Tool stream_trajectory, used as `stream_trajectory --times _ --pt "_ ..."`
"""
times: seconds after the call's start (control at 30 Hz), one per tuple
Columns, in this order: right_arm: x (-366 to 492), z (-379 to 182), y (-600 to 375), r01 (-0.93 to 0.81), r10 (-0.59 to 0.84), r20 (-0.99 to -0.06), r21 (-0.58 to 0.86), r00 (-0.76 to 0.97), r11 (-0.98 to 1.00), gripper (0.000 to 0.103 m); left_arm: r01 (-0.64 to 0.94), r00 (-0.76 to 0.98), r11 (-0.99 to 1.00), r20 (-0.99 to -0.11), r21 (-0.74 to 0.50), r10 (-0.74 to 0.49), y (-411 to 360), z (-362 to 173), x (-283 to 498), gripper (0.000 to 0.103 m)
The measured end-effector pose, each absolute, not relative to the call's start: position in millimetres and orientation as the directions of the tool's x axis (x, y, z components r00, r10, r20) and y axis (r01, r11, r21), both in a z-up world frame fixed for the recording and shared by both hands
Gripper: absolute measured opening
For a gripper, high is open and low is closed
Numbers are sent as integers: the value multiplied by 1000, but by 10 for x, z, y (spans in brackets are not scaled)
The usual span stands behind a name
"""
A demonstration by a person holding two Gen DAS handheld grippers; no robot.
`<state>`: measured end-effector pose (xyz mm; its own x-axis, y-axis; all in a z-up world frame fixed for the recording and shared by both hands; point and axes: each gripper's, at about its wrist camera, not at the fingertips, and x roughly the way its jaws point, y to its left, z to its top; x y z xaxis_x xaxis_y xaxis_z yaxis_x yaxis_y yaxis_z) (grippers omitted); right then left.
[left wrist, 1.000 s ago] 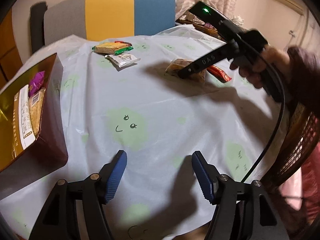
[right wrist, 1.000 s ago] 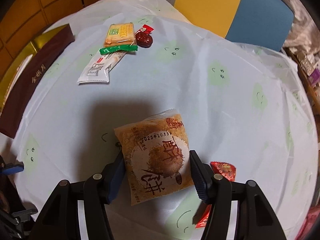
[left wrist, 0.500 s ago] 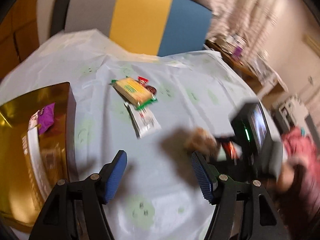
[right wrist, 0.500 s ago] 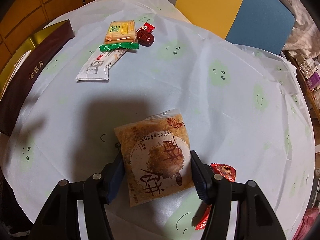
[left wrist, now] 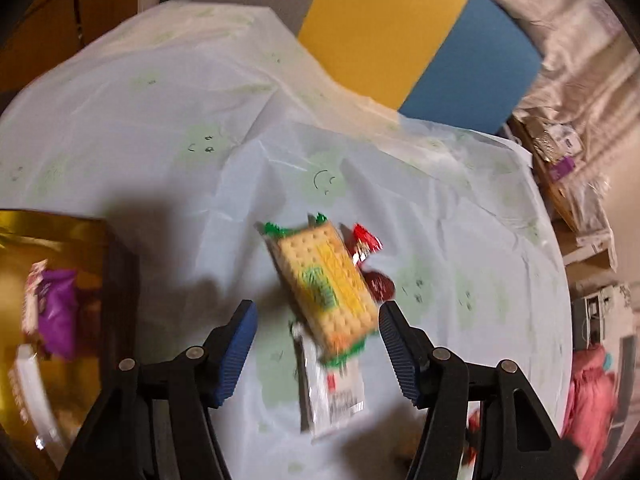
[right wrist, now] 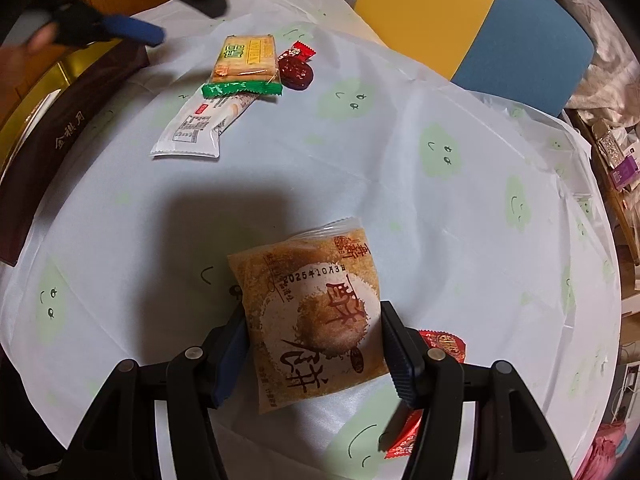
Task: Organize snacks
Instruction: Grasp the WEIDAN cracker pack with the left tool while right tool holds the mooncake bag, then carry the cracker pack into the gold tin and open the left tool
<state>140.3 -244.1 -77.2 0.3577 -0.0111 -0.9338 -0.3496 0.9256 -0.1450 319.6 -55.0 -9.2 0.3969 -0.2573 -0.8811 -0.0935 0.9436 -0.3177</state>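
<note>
My left gripper hovers over a yellow cracker packet with green ends. Its jaws are closing, and the packet's near end lies between the blue fingers with no pad touching it. A white packet lies under the crackers, and a red candy and a dark date lie beside them. My right gripper is shut on a brown pastry packet, with a pad on each side edge. The gold box at the left holds a purple packet.
A red candy wrapper lies by my right finger. The maroon box wall runs along the table's left edge. A yellow and blue chair back stands behind the table. Cluttered shelves are at the right.
My left gripper swung from bare tablecloth toward the far snacks and rolled, and now hangs over the cracker packet. My right gripper stayed still with the pastry packet.
</note>
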Motion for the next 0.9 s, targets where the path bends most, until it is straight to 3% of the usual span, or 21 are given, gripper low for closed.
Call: stream_trajectory --times 0.5,0.6,0.9 --pt "1390 -776 -2369 -353 -34 -932 -170 360 920 62 -143 309 966 -937 -214 -162 -686 -516 3785 68" --pt "1381 -778 -2359 -354 -33 -932 -169 360 920 62 -137 329 968 -931 -210 -155 -670 -496 3786 60" --pt "1351 -779 -2382 -365 -18 -932 -160 362 917 62 -87 438 957 -873 -276 -212 -376 -227 3389 55"
